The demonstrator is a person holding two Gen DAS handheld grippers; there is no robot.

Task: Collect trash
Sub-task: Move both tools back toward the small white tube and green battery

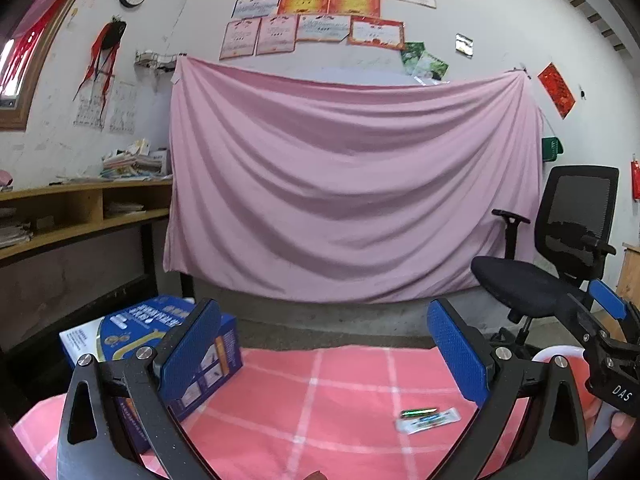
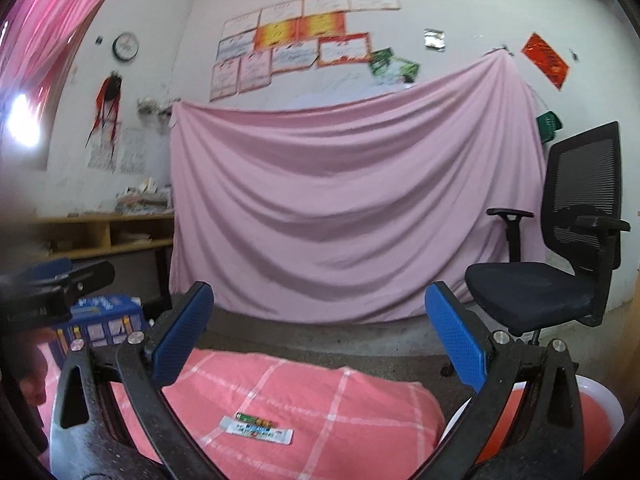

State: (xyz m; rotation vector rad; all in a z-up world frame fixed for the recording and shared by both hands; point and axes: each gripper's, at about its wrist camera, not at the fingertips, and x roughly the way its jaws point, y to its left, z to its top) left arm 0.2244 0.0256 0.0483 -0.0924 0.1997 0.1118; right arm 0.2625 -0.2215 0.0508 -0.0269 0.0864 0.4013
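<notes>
1. Left wrist view: left gripper (image 1: 324, 354) spread wide, nothing btwn blue pads (image 1: 192, 350); hovers above pink checked cloth (image 1: 320, 408).
2. Trash = small wrapper (image 1: 430, 420) w/ green stick piece on top, lying flat on cloth, low right, just inside right finger, touching neither pad.
3. Blue box (image 1: 132, 332) stands at cloth's left edge, right behind left finger; tight on that side.
4. Far cloth edge ends at grey floor (image 1: 340, 320); open room ahead up to hanging pink sheet (image 1: 352, 184).
5. Right side: office chair (image 1: 560, 264) beyond cloth, plus right gripper (image 1: 608, 320) poking in at frame edge, fingertip (image 1: 624, 426) of a hand below it.
6. Right wrist view: right gripper (image 2: 320, 336) also wide apart, empty; wrapper (image 2: 256, 432) low centre-left btwn fingers, well clear of both.
7. Seen only here: white basin rim (image 2: 600, 396) w/ orange-red inside, low right, just beside cloth's right edge; cloth (image 2: 320, 400) edge rounded, sagging.
8. Box (image 2: 108, 316) only partly seen, far left, behind left gripper body (image 2: 56, 284).
9. Left wrist view alone shows box front clearly; basin only a sliver there.
</notes>
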